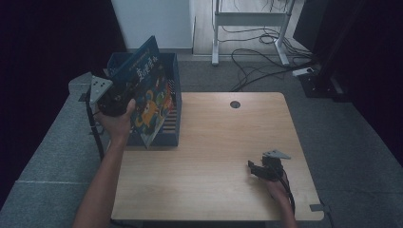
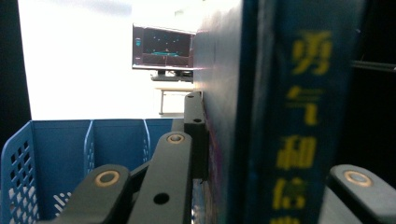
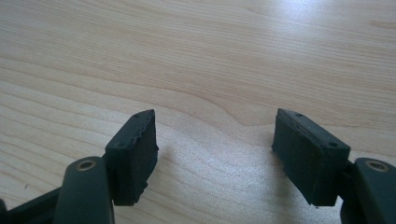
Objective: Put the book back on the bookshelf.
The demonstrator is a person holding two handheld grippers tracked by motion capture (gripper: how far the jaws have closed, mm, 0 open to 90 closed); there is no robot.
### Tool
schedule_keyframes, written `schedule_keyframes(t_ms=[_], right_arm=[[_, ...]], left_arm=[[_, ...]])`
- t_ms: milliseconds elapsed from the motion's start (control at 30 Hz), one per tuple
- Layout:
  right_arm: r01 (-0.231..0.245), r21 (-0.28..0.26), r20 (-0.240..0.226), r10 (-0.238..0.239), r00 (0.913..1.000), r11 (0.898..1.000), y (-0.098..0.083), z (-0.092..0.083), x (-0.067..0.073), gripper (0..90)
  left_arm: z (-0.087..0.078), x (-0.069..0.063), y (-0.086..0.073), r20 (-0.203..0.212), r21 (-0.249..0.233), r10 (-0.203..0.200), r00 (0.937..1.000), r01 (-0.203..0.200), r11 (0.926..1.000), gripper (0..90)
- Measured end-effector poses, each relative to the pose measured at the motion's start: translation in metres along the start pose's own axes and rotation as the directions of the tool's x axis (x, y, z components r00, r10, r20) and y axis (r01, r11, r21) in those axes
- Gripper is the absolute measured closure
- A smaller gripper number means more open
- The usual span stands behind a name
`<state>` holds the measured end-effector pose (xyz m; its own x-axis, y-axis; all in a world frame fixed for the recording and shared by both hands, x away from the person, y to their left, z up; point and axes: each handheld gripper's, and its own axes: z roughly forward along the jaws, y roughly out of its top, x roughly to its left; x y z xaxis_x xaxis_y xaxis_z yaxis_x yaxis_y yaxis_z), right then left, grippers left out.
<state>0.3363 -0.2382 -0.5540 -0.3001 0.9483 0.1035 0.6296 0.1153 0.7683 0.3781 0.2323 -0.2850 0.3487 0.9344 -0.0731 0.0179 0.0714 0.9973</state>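
The right tool (image 1: pixel 255 170) rests open on the bench (image 1: pixel 214 142), idle. The left tool (image 1: pixel 124 97) grips the book (image 1: pixel 145 90) upright above the blue box (image 1: pixel 172 130), probably for filing it inside.

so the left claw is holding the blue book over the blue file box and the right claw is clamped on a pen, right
Not quite. The right claw holds nothing: the right gripper view shows its jaws apart over the bare wooden table. The rest stands: the left claw grips the blue book over the blue file box.
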Motion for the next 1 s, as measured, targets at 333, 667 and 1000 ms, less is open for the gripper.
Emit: schedule_keyframes(t_ms=[333, 667, 1000], right_arm=[[0.006, 0.002, 0.008, -0.006, 1.0000, 1.000, 0.000, 0.000, 0.001, 29.6], [0.012, 0.005, 0.012, -0.012, 0.9999, 1.000, 0.000, 0.000, 0.002, 29.5], [0.010, 0.002, 0.013, -0.010, 0.9999, 1.000, 0.000, 0.001, 0.002, 29.5]], left_arm=[[0.015, 0.007, -0.003, -0.036, 0.007, -0.041, 0.9985, 0.041, 0.9991, 81.9], [0.035, 0.006, -0.007, -0.090, 0.003, 0.008, 0.9959, -0.008, 1.0000, 82.0], [0.055, 0.006, -0.018, -0.100, 0.019, -0.021, 0.9947, 0.023, 0.9996, 81.9]])
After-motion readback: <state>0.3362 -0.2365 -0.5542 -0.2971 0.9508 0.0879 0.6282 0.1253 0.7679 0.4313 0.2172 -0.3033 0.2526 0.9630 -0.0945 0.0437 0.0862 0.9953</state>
